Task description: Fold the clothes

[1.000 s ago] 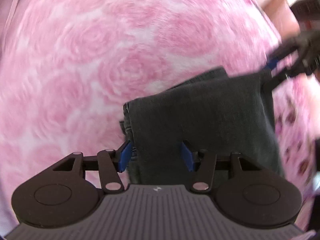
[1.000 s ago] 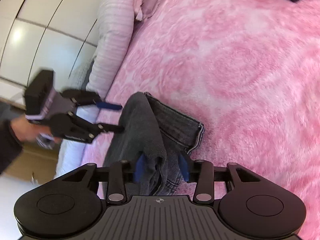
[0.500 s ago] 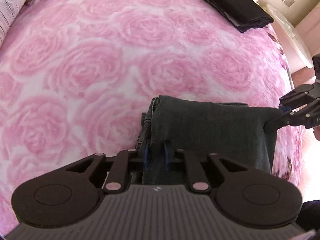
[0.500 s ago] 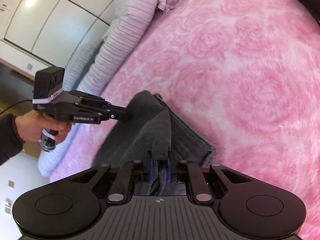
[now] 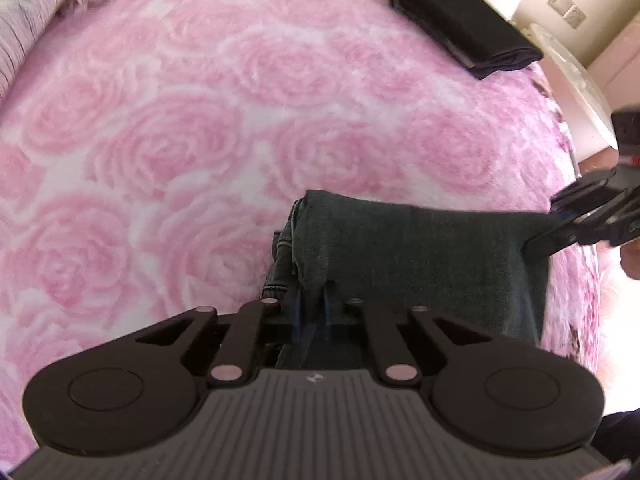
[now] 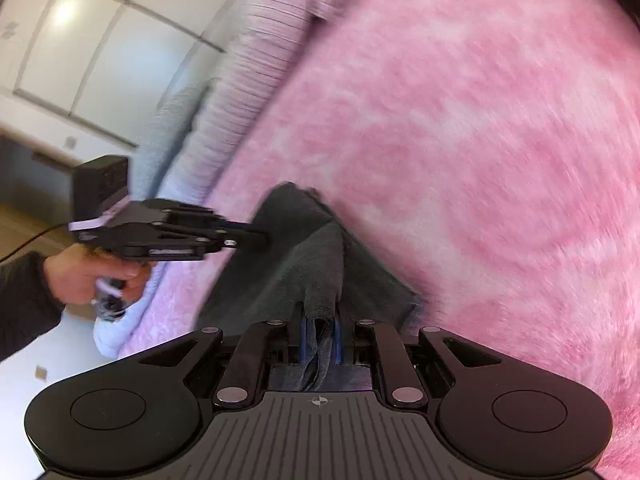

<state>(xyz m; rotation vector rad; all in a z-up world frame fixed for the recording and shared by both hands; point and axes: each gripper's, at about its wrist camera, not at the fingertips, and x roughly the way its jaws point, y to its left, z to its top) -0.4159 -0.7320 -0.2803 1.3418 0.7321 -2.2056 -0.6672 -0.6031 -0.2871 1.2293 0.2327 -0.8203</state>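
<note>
Two tongs pinch coarse dark denim jeans (image 5: 420,256) | plush rose-patterned blanket (image 5: 200,140)

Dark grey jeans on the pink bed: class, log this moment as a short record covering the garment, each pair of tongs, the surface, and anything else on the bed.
garment: dark grey jeans, folded, stretched between both tongs
left tongs: shut on one jeans edge
right tongs: shut on the opposite edge
surface: pink rose-patterned blanket
other item: folded black garment at the bed's far edge
bedding: striped pillow along the side
</note>
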